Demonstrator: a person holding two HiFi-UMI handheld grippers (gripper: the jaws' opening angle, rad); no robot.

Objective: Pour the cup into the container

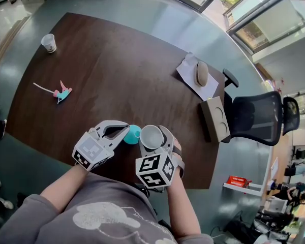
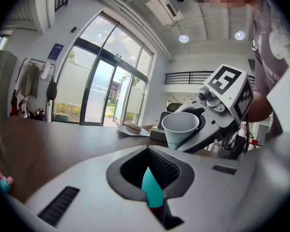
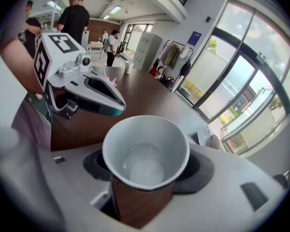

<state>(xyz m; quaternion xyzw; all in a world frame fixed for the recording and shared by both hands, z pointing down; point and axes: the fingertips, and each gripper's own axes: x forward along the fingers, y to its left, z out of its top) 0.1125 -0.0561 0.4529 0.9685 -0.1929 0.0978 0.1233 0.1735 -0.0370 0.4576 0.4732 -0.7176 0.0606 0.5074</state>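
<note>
cup [image 3: 146,151] | clamped in right gripper [image 1: 153,139] | teal container [image 1: 133,134] mostly hidden in left gripper [image 1: 123,132]

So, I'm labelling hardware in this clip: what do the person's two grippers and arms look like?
The left gripper and right gripper have light grey, wedge-shaped shells with dark ribbed pads inside the jaws. Each carries a cube printed with black-and-white square markers. The person wears a grey sweatshirt with a pale print, sleeves stopping above the forearms.

Odds and ends on the brown table [image 1: 122,60]
A paper cup [image 1: 49,42] is set at the far left corner, a pink-and-teal toy [image 1: 62,92] nearer; a mouse [image 1: 202,73] is laid on paper [image 1: 188,65] near a cardboard box [image 1: 215,118].
</note>
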